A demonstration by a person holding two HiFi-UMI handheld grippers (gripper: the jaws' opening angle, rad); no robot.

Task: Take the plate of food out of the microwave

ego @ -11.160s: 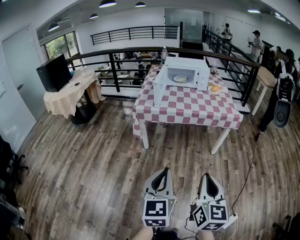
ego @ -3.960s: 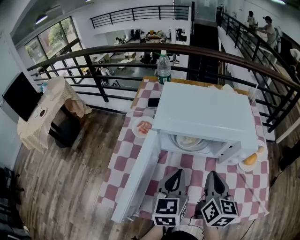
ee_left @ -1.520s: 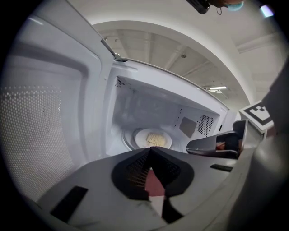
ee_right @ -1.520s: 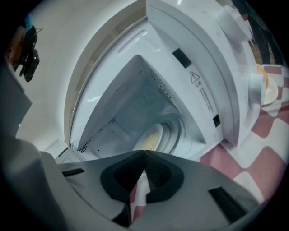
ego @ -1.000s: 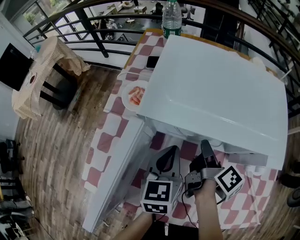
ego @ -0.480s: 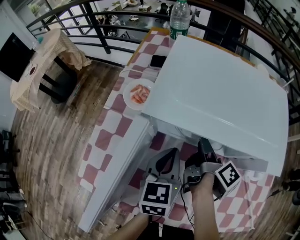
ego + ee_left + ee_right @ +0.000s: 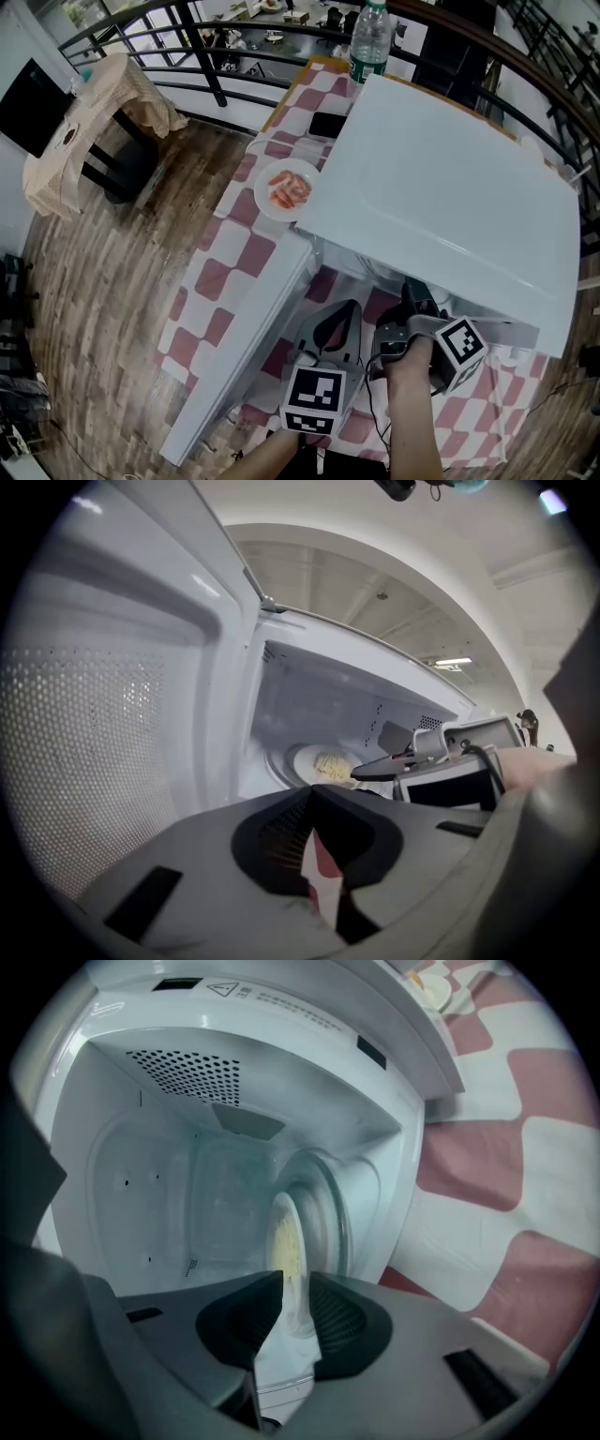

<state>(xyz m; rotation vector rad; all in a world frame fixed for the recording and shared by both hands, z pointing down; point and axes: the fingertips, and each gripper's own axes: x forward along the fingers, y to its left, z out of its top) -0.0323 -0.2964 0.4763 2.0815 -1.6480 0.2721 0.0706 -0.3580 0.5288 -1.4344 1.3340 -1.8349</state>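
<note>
One white plate (image 7: pixel 285 1241) of pale yellow food sits inside the microwave (image 7: pixel 441 187). The right claw (image 7: pixel 286 1283), rolled sideways, has just been spreading, the rim unpinched in its gap. The left claw (image 7: pixel 313 792) is pressed together.

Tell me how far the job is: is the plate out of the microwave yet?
Done: the microwave door stands open. In hand: the right hand-held gripper, its jaws just opening wide, lines up with the plate of food inside, gripping nothing yet. Left: close on the rim, draw the plate out. The left hand-held gripper is shut.
</note>
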